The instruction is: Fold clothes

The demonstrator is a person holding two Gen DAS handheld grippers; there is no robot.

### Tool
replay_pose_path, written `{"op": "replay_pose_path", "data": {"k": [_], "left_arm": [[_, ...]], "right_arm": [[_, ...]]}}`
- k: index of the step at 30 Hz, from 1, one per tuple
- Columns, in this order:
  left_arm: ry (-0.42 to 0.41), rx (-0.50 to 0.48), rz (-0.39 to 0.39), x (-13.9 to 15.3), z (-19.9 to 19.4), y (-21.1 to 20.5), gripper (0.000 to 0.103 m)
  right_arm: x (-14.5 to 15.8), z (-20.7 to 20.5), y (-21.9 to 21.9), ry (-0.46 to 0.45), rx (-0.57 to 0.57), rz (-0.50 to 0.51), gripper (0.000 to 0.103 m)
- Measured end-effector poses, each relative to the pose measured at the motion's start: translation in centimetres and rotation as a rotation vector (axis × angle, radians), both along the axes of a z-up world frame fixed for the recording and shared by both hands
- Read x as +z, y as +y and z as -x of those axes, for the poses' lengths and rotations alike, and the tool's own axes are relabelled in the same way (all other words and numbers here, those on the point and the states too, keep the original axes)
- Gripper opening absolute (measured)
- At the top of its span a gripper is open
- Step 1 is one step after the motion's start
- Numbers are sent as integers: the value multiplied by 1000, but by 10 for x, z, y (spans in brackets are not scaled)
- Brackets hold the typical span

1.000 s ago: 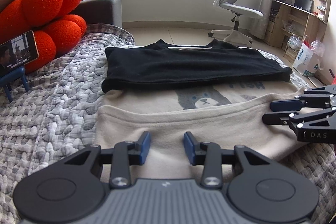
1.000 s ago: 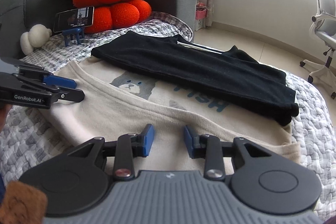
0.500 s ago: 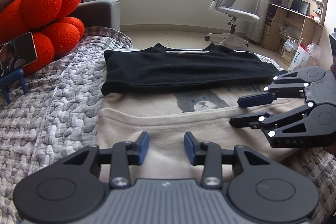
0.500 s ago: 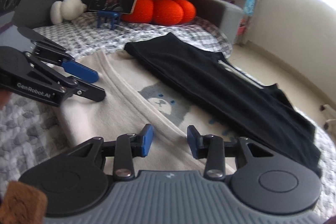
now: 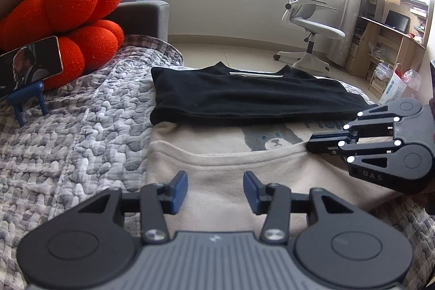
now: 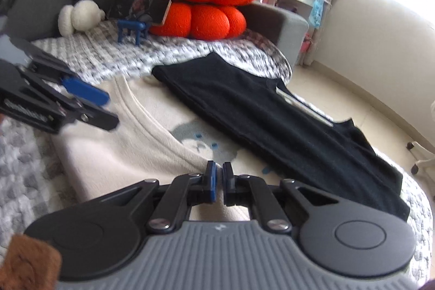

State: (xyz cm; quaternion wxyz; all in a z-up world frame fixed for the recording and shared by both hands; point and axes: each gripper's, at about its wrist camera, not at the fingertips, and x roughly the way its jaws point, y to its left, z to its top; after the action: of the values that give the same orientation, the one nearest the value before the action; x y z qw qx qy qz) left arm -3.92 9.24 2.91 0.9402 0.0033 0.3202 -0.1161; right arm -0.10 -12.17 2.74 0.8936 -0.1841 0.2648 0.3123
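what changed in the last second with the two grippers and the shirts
The right gripper swung in over the cream shirt and closed its fingers at the folded edge, seemingly pinching it. The left gripper stayed open, hovering over the near edge. The black shirt and the phone on its stand have not moved.

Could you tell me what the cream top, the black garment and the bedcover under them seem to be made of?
Cream top: looks like soft, matte fleece or sweatshirt knit, with a faintly fuzzy surface and thick folded edge. Black garment: seemingly a thinner matte knit, possibly cotton jersey; it lies flat with fine creases. Bedcover: a puckered, bubbly grey-and-white check textile, probably seersucker-style or quilted.
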Motion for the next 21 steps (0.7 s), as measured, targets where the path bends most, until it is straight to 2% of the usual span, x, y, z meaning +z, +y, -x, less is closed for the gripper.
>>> {"op": "replay_pose_path", "data": {"k": [4, 8, 12, 15, 18, 19, 21], "left_arm": [[-16, -7, -4, 2, 0, 2, 53], [-11, 37, -31, -1, -5, 6, 54], [-29, 65, -29, 2, -8, 11, 55], [-32, 93, -60, 0, -11, 11, 55], [1, 101, -72, -6, -17, 13, 54], [0, 102, -74, -7, -17, 14, 54], [-4, 106, -72, -7, -17, 16, 48]], "right_arm": [[0, 1, 2, -13, -13, 2, 5], [1, 3, 4, -21, -18, 3, 6], [5, 4, 6, -26, 10, 10, 14], [8, 5, 13, -28, 51, 5, 16], [5, 6, 24, -15, 110, 16, 30], [4, 7, 28, -11, 130, 20, 31], [2, 4, 31, -4, 135, 19, 31]]}}
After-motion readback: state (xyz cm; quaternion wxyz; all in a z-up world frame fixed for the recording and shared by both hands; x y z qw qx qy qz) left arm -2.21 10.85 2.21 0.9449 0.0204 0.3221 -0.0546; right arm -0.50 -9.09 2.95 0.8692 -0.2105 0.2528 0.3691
